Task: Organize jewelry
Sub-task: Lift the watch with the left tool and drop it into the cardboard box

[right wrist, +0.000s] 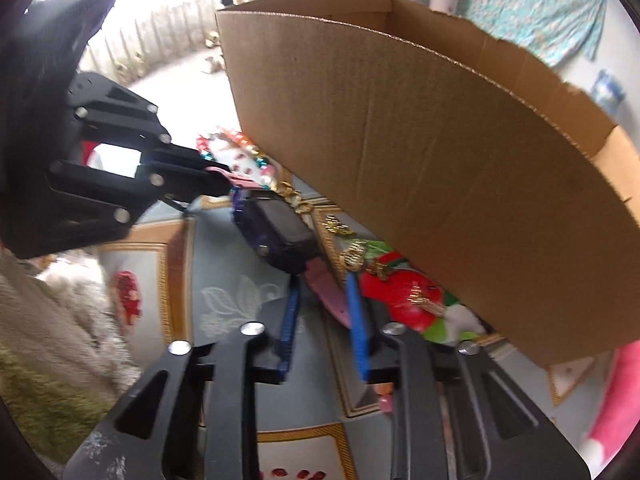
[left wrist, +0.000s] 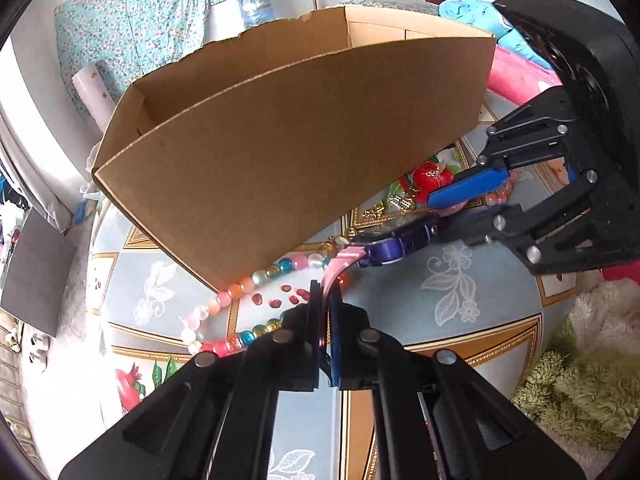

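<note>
Left gripper (left wrist: 325, 300): jaws pressed together on one pink strap end of the watch (left wrist: 394, 240). Right gripper (right wrist: 320, 300): jaws spread, the other pink strap end lying between them; contact not clear, so not a confirmed pinch.

Watch sits stretched between the two sets of jaws, purple case ahead of both, low over the counter (left wrist: 460, 320); whether it's lifted clear can't be told.

Step, as judged: two-handed pickup of the watch, destined for the cardboard box (left wrist: 288, 120), which stands just beyond the jaws with its near wall tall above them.

Next move likely needs the right jaws to close on the strap, then both to rise together above the box rim and carry over it without tugging the strap loose.

Bead necklace (left wrist: 240, 292) lies left of the left jaws at the box's foot. Gold earrings (right wrist: 354, 256) lie right of the right jaws, by the box wall.

Counter has a pale blue cloth with pomegranate prints. Room: floral curtain (left wrist: 132, 28), water jug (left wrist: 256, 6), green shag rug (left wrist: 580, 400).
</note>
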`<move>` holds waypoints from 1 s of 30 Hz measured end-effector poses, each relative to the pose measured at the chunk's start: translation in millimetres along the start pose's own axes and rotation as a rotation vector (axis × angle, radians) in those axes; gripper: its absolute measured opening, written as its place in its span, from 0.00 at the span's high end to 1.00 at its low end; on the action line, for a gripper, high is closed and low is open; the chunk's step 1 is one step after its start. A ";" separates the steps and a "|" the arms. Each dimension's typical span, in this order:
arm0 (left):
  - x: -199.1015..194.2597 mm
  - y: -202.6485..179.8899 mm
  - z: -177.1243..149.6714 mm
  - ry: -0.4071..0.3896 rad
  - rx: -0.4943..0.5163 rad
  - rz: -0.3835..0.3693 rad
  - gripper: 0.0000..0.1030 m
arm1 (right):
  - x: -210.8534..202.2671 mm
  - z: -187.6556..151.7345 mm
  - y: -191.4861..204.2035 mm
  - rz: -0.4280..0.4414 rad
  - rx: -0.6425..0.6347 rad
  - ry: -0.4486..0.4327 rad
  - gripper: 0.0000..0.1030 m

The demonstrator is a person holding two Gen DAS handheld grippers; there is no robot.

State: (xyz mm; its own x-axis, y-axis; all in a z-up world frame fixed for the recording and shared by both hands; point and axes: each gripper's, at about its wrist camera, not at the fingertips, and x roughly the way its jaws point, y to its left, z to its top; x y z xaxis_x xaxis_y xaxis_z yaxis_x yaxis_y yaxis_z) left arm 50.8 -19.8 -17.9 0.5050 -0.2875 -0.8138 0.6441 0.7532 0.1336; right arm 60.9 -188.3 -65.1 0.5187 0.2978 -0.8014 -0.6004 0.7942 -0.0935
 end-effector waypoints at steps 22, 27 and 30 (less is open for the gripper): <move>-42.6 -11.9 6.0 -0.094 0.029 0.087 0.97 | -57.6 -17.6 49.0 -0.292 -0.045 -0.191 0.98; -63.0 -21.8 4.7 -0.142 0.051 0.118 0.97 | -71.9 -11.0 52.3 -0.321 -0.037 -0.244 0.99; -79.4 -25.7 8.4 -0.183 0.052 0.134 0.97 | -96.8 -13.2 59.1 -0.352 -0.040 -0.290 0.99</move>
State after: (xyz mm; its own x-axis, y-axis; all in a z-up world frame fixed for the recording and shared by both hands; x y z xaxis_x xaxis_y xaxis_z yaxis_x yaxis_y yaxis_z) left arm -1.0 -21.3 48.1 0.6808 -0.2934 -0.6711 0.5905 0.7620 0.2659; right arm -32.9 -177.1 -0.9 0.8410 0.1540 -0.5186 -0.3770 0.8543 -0.3578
